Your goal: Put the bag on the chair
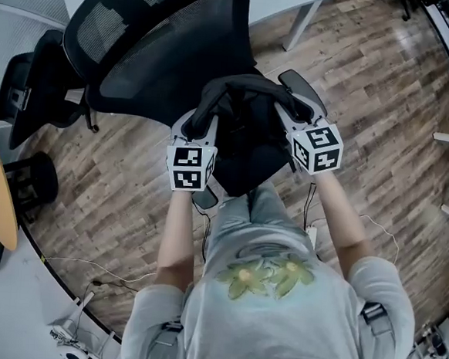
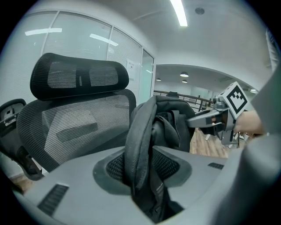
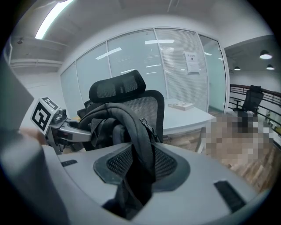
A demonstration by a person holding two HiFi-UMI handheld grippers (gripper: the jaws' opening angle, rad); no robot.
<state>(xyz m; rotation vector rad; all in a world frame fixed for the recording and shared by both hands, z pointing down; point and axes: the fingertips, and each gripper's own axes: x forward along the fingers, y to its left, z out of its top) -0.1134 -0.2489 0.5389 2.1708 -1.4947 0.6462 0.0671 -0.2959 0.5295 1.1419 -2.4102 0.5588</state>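
Left hand-held gripper (image 2: 141,176) pinching bag (image 1: 247,138) strap, right hand-held gripper (image 3: 137,176) likewise, chair (image 1: 161,46) seat hidden beneath

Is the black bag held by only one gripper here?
No, the tongs of the left gripper and of the right gripper are each closed on part of the black bag.
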